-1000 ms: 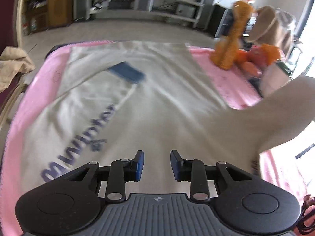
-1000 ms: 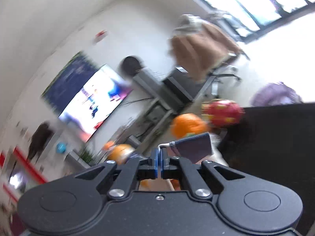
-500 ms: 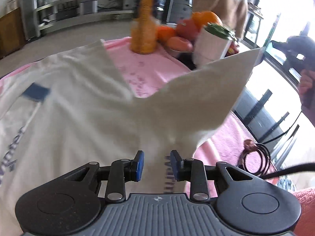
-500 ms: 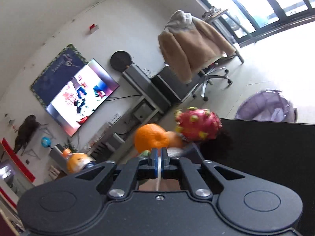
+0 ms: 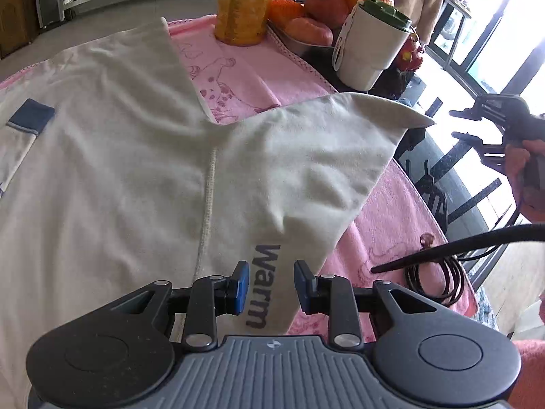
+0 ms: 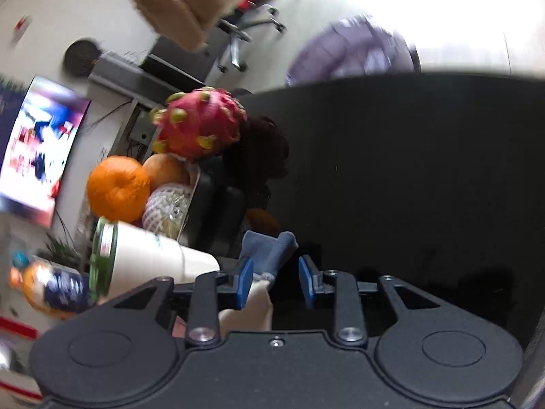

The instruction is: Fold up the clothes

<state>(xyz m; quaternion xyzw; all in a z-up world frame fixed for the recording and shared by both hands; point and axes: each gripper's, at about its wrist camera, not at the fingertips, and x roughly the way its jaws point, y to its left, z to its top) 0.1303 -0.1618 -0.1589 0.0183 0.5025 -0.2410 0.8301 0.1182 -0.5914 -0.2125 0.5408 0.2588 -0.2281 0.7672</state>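
Note:
A cream sweatshirt [image 5: 112, 170] lies spread on a pink blanket [image 5: 245, 78]. Its right sleeve [image 5: 306, 170], printed "Warm", stretches out to the right over the blanket's edge. My left gripper [image 5: 270, 286] hovers open just above the sleeve's printed end, with nothing between its fingers. In the right wrist view my right gripper [image 6: 276, 272] is open, and the sleeve's blue cuff [image 6: 269, 248] lies loose by its left finger on the black table [image 6: 408, 187]. The right gripper [image 5: 456, 124] also shows at the far right, held in a hand. The other sleeve's blue cuff [image 5: 30, 116] lies on the shirt at left.
A white cup with a green lid [image 5: 368, 47], a bowl of fruit [image 5: 306, 17] and an orange juice bottle [image 5: 242, 3] stand at the blanket's far edge. A coiled cable [image 5: 439, 283] lies on the blanket at right. A dragon fruit [image 6: 201, 122] tops the fruit pile.
My right gripper was shut on the blue cuff and now stands open, the cuff loose. The sleeve has come down from the air. My left gripper swung right toward the sleeve.

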